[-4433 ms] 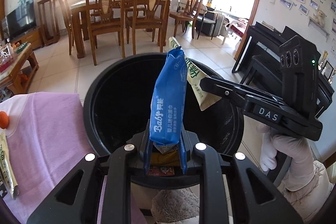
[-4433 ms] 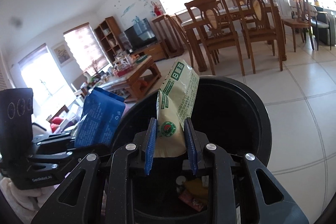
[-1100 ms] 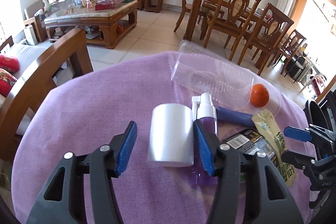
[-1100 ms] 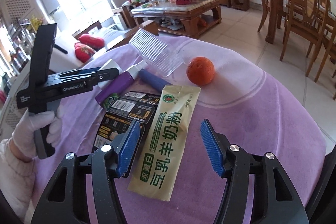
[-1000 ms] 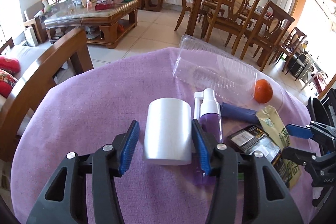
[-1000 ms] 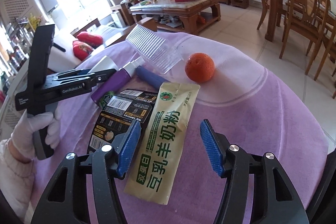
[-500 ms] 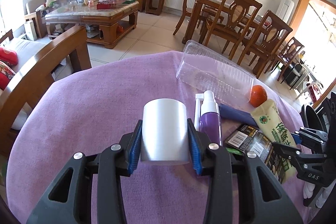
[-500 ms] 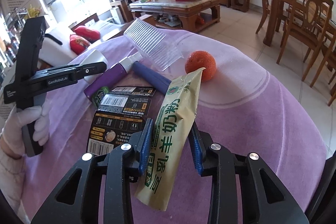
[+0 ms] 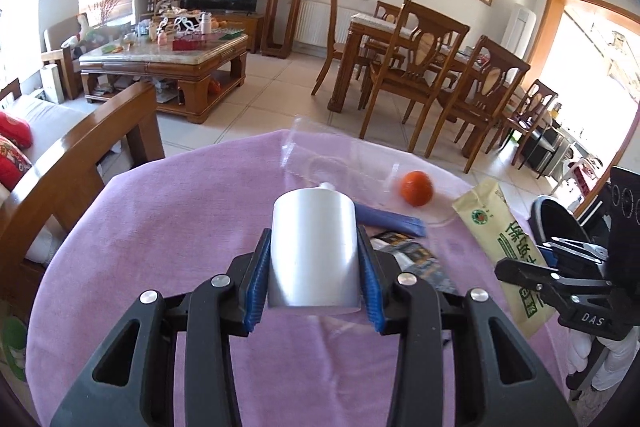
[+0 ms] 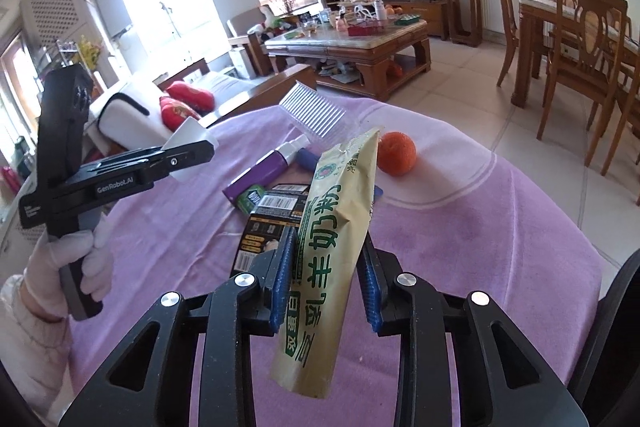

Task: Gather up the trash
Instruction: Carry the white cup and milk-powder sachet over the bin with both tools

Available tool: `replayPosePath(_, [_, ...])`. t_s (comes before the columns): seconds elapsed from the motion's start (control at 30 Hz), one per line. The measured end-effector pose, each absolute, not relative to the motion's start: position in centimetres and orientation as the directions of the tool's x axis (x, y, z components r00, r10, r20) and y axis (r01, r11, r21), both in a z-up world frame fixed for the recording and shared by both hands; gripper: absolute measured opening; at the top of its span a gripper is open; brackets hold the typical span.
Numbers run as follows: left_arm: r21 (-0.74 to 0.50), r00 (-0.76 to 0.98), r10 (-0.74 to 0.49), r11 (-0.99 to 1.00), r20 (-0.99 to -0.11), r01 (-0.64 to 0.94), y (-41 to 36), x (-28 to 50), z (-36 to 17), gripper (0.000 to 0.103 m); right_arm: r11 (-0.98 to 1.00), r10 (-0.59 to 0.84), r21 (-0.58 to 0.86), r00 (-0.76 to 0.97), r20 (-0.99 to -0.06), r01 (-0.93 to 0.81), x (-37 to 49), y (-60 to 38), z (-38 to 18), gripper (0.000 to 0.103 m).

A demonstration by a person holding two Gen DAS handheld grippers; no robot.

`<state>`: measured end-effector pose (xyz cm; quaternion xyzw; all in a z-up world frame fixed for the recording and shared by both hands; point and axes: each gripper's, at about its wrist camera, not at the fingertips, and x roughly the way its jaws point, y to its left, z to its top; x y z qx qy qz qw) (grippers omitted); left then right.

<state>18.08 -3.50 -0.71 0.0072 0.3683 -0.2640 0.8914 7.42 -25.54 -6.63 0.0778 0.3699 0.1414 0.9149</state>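
Left wrist view, left gripper point(image 9: 314, 281): I have both blue pads clamped against the sides of a white paper cup point(image 9: 313, 250), held mouth-down and clear of the purple tablecloth point(image 9: 168, 227).
Left wrist view, table: an orange point(image 9: 416, 188) rests beside a clear plastic container point(image 9: 340, 159); a dark blue tube point(image 9: 390, 221) and a black printed packet point(image 9: 416, 259) lie past the cup.
Left wrist view, right edge: a black bin point(image 9: 556, 223) stands behind the other gripper.
Right wrist view, right gripper point(image 10: 325, 281): I grip a tan soy milk powder sachet point(image 10: 330, 251) between the pads, lifted above the cloth, tilted upward.
Right wrist view, table: a purple spray bottle point(image 10: 264, 169) lies near the orange.
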Motion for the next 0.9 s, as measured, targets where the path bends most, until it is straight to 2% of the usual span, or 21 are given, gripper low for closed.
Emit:
replayPosePath(0.43, [-0.171,0.572,-0.586,0.769,-0.573,0.616,-12.1,10.2,2.2,0.04,0.946,0.288,0.289,0.795,-0.533,-0.149,-1.7,-32.3,-3.1,0.03])
replayPosePath(0.9, [-0.127,0.437,-0.701,0.596,-0.563,0.793,-24.9,2.7,1.6,0.04,0.945,0.11,0.323,0.871,-0.479,0.058,-12.3,-45.4,-4.1,0.03])
